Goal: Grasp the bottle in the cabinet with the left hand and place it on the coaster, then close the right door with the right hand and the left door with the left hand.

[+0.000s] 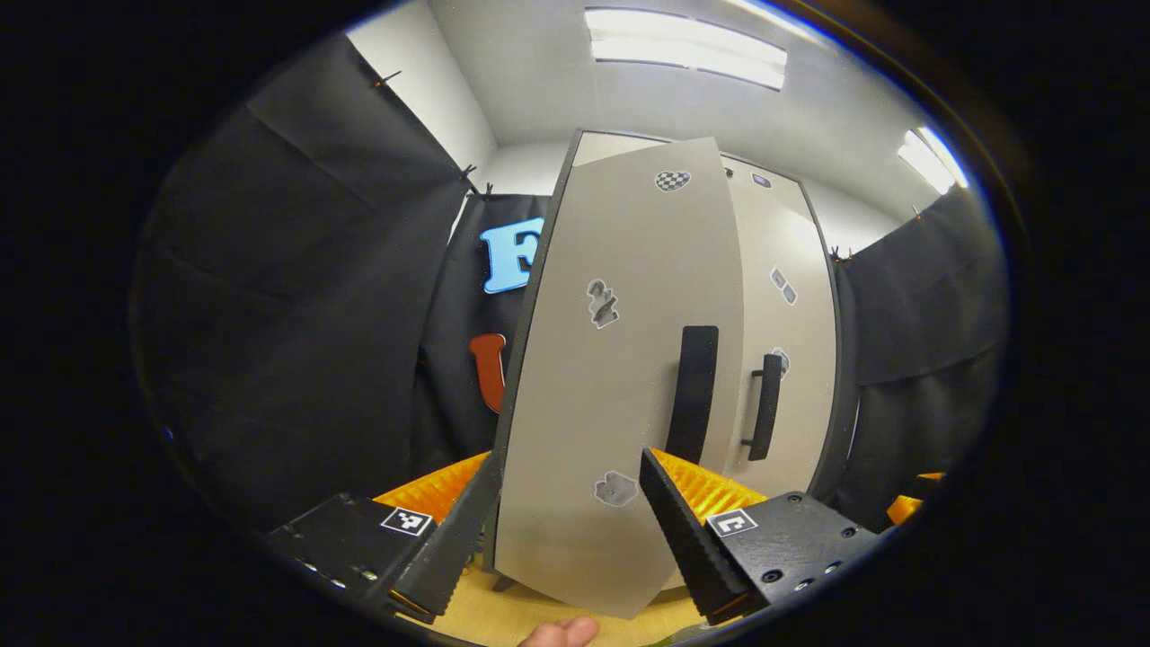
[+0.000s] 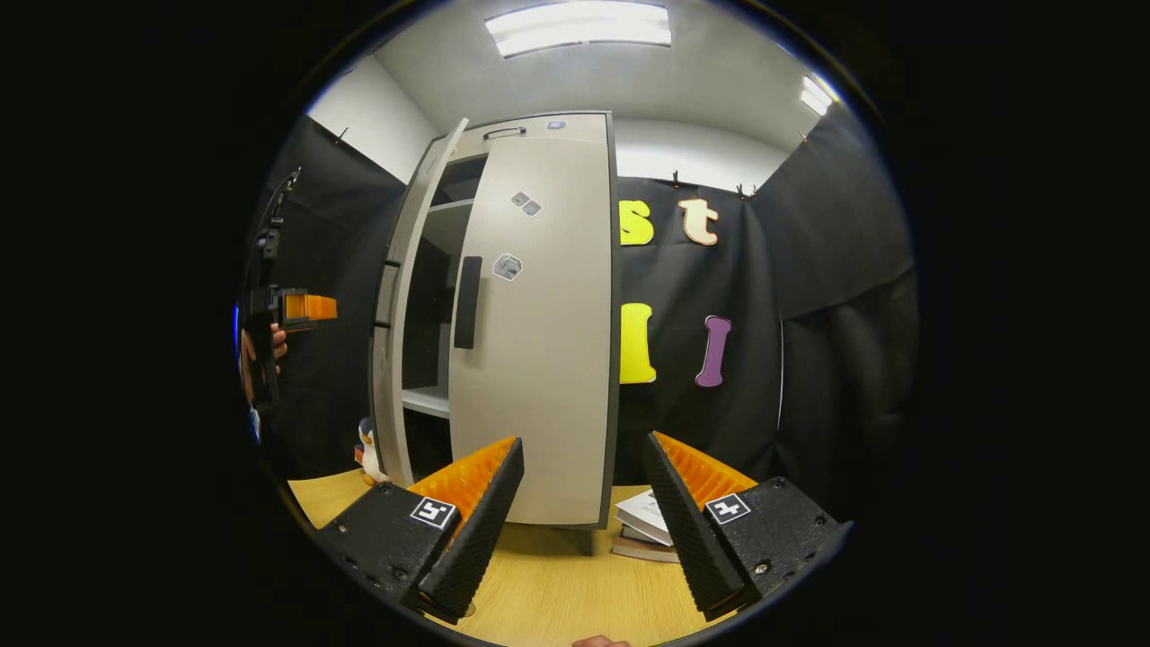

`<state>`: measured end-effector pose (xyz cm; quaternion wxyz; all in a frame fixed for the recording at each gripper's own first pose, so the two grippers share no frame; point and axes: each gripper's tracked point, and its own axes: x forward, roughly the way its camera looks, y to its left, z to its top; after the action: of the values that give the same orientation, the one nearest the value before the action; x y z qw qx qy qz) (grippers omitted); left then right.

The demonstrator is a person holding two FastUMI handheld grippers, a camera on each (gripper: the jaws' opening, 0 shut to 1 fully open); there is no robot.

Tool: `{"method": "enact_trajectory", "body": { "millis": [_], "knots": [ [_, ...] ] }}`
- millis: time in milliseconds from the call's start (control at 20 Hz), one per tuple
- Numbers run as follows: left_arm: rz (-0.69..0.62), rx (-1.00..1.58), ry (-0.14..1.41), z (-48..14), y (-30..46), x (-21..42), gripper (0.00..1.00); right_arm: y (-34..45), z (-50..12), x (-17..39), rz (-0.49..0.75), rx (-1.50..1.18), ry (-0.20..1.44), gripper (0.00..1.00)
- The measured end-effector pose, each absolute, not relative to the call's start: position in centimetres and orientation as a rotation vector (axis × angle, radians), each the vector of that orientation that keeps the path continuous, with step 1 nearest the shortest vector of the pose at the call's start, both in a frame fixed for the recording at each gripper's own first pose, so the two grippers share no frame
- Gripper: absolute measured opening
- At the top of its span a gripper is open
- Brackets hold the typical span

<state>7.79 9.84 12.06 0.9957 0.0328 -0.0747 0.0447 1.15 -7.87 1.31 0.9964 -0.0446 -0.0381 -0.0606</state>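
The grey cabinet's left door (image 1: 611, 359) stands ajar, its outer face close in front of my left gripper (image 1: 570, 530), which is open with nothing between its fingers. That door's black handle (image 1: 694, 391) is just above the right finger (image 1: 683, 530). Behind it the right door (image 1: 786, 341) lies shut against the cabinet, its handle (image 1: 765, 406) sticking out. In the right gripper view the right door (image 2: 539, 359) is shut and the left door (image 2: 393, 341) hangs partly open over dark shelves. My right gripper (image 2: 579, 521) is open above the table. The left gripper (image 2: 310, 308) hovers left of the cabinet in a hand.
A wooden table (image 2: 539, 593) carries the cabinet. A small penguin toy (image 2: 367, 449) stands by the left door's foot. A stack of books (image 2: 647, 521) lies right of the cabinet, near my right finger. Black cloth walls close in all sides.
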Motion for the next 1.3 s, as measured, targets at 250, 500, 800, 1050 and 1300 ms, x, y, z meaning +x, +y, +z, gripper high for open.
{"method": "enact_trajectory", "body": {
  "millis": [250,500,800,1050,1300],
  "knots": [
    [0.094,0.099,-0.152,10.2,8.1,5.8,0.99,-6.6,0.8,1.2,-0.092,-0.057,-0.074,0.83],
    [0.099,0.050,-0.123,5.6,6.7,4.1,0.99,-4.6,0.2,1.3,-0.040,-0.053,-0.068,0.83],
    [0.125,0.037,-0.061,-0.3,5.3,2.5,0.95,-2.7,-1.1,2.1,0.021,-0.028,-0.016,0.83],
    [0.141,0.038,-0.017,-2.6,4.9,1.9,0.95,-2.6,-0.1,2.7,0.033,-0.031,-0.033,0.83],
    [0.137,0.047,0.016,-3.4,4.9,2.1,0.95,-2.2,0.2,3.2,0.046,-0.013,-0.029,0.83]
  ]
}}
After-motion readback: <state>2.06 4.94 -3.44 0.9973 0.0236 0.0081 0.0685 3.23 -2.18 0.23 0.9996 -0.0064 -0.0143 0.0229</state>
